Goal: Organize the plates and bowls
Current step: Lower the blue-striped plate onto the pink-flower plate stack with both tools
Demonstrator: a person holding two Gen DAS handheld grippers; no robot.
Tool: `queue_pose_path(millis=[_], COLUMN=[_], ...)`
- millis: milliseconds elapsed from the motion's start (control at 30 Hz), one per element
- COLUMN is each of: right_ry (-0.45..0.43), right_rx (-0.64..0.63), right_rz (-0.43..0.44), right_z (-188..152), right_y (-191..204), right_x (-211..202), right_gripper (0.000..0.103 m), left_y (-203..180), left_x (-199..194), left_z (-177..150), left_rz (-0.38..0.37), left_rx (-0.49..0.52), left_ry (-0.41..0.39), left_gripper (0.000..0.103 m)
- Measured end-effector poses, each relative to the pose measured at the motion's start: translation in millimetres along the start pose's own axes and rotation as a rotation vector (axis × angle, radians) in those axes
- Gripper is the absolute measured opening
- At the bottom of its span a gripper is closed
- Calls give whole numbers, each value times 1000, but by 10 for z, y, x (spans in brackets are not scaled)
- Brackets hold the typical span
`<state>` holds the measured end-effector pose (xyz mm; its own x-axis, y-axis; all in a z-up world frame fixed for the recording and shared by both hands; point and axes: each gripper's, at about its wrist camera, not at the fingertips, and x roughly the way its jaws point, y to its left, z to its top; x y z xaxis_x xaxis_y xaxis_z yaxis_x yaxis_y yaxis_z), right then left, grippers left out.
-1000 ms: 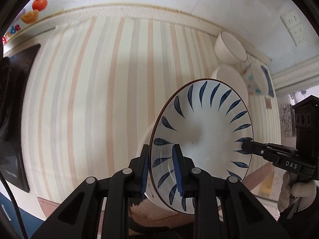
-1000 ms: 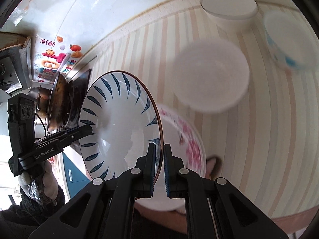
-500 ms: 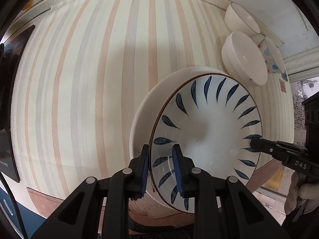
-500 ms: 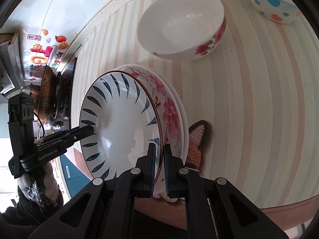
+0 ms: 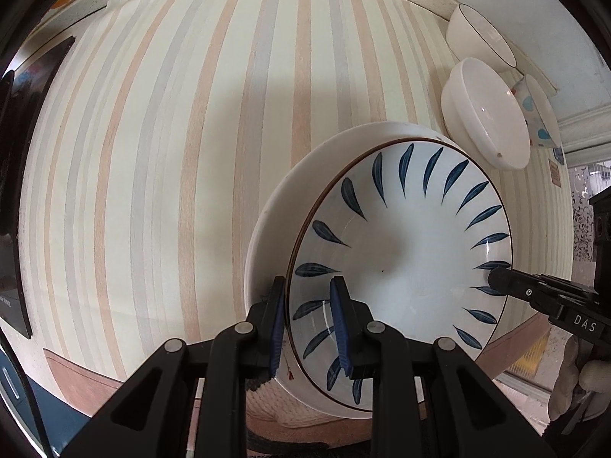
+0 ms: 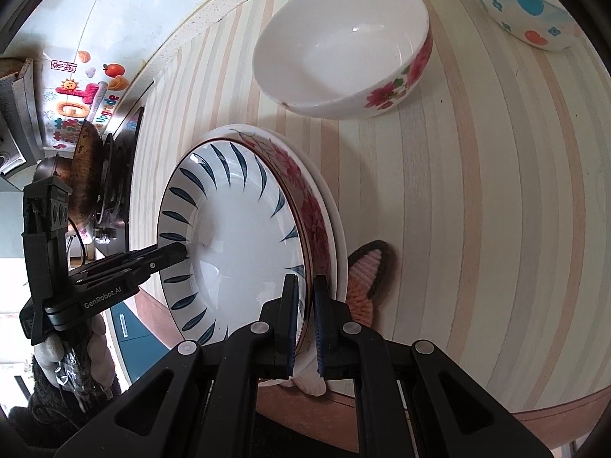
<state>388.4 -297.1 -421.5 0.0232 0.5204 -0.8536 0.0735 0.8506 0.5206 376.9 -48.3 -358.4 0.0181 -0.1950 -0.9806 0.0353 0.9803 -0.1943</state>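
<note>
- Blue-leaf plate [image 5: 404, 263]: a white dish with dark blue leaf strokes round its inner wall and a thin brown rim, sitting inside the floral plate [image 6: 313, 206] on the striped tabletop [image 5: 172, 152], close to the table's near edge.
- Left gripper [image 5: 307, 316]: its blue-padded fingers are pinching the near rim of the blue-leaf plate, one pad lying inside the dish and the other outside, between the two plates' rims.
- Right gripper [image 6: 304, 316]: its fingers are pressing on the opposite rim of the same plate, nearly closed, one inside and one outside against the floral plate's red band.
- In the left wrist view, the right gripper's black finger, marked "DAS", is reaching in from the right onto the dish's rim; in the right wrist view, the left gripper, marked "GenRobot.AI", is doing likewise from the left.
- Floral plate: white underneath, with red blossoms on its inner wall, showing as a crescent around the blue-leaf plate.
- Floral bowl [image 6: 343, 49]: white with red flowers on its outer wall, standing upright beyond the plates and apart from them.
- Dotted bowl [image 6: 527, 7]: white with blue and red spots, standing at the far right, partly cut off by the picture's edge.
- White bowl with dark rim [image 5: 479, 42]: standing farthest back, near the wall.
- Knitted coaster [image 6: 368, 278]: orange and pink with a dark border, lying just beside the floral plate.
- Dark pan [image 6: 86, 171]: resting on the stove at the far left.
</note>
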Motion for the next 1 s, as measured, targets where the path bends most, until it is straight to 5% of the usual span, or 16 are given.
queue_pose_path(millis=[533,733,1000], right_ry=[26,-59,-207], right_rx=[24,-11,-67], right_rz=[-62,-109,-145], right_z=[-34,-219,-822], right_y=[98,314,909], right_x=[-99,-476,-1174], right_gripper=[12,12,12], left_y=[45,-109,-276], left_x=[-345,-783,-1458], left_z=[-172,-470,-893], left_rz=[89,125,60], left_rx=[-26,-8,31], left_ry=[-72,-143,-235], left_gripper=[21,21,21])
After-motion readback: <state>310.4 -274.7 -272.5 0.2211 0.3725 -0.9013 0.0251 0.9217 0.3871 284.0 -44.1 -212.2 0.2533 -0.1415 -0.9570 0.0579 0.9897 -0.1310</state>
